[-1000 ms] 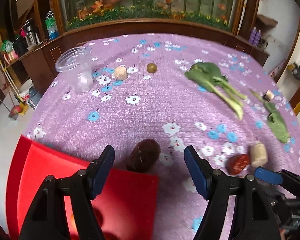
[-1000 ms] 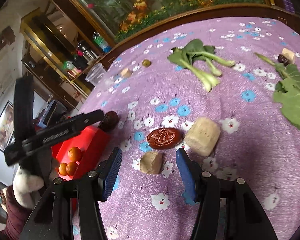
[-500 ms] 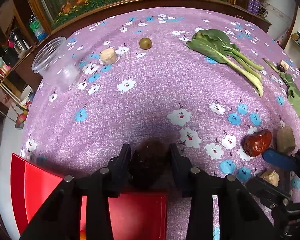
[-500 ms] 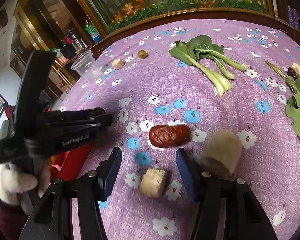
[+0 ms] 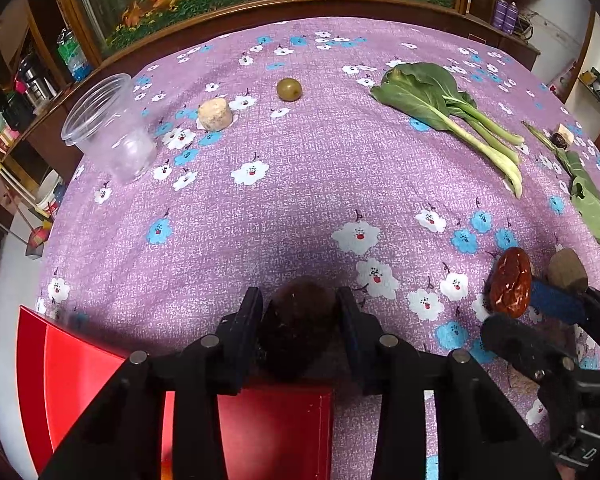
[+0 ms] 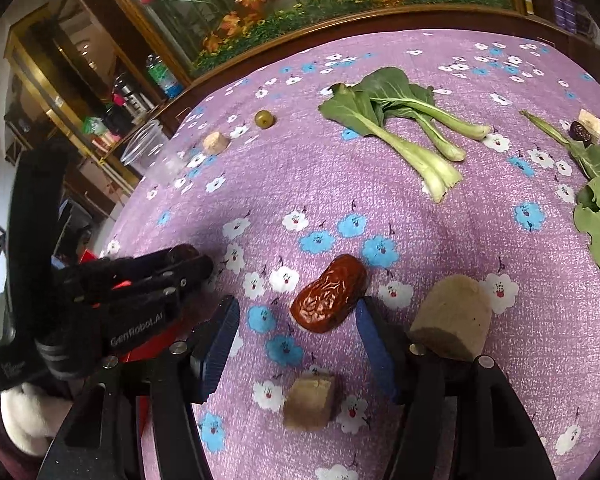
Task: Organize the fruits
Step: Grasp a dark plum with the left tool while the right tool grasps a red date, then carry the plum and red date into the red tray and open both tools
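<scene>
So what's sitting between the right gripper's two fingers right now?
In the right wrist view, the right gripper is open: the wrinkled red date and a tan chunk lie between, ungripped.

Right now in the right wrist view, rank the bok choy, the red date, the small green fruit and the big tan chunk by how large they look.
1. bok choy, clearly largest.
2. and 3. big tan chunk and red date: look alike, both near the camera, so unranked.
4. small green fruit, smallest, though it lies farthest away.

One red date (image 6: 329, 295), one green fruit (image 5: 289, 89), perhaps four beige chunks (image 6: 451, 317), one cup (image 5: 107, 126).
</scene>
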Available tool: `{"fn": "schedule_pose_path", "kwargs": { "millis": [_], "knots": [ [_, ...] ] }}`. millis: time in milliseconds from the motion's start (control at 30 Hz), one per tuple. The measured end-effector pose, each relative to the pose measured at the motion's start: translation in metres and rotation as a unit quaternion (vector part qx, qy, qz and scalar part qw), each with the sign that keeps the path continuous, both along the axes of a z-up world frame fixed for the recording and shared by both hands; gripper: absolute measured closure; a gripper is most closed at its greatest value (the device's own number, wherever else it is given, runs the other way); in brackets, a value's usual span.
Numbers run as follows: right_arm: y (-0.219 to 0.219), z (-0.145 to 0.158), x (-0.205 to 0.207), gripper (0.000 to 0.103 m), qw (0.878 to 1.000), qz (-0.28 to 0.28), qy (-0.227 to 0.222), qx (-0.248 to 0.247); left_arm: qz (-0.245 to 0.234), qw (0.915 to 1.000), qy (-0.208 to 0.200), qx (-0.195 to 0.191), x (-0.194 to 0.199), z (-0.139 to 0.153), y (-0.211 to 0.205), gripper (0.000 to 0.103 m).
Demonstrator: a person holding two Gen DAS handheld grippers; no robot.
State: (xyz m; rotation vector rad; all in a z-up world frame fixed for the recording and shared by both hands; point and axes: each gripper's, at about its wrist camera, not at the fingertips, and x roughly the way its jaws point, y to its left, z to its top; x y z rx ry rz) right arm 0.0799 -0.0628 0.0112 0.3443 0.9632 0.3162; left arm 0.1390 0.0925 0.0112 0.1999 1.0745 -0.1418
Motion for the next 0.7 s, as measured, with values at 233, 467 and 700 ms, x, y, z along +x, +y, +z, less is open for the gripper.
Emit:
{"fn": "schedule_pose_path", "kwargs": {
  "millis": [233, 467, 700],
  "knots": [
    [0.002, -0.001, 0.001, 0.073, 0.999, -0.015, -0.006, -0.031, 0.013, 0.9994, -0.031, 0.002, -0.005, 0.009, 0.003, 0.068],
    [-0.001, 0.004, -0.011, 0.073, 1.000, -0.004, -0.014, -0.012, 0.018, 0.9983, -0.050, -0.026, -0.020, 0.025, 0.007, 0.070],
    [-0.002, 0.027, -0.034, 0.073, 0.999, 0.001, -0.042, -0.006, 0.018, 0.9941, -0.079, -0.072, -0.055, 0.058, 0.012, 0.070]
  ]
}}
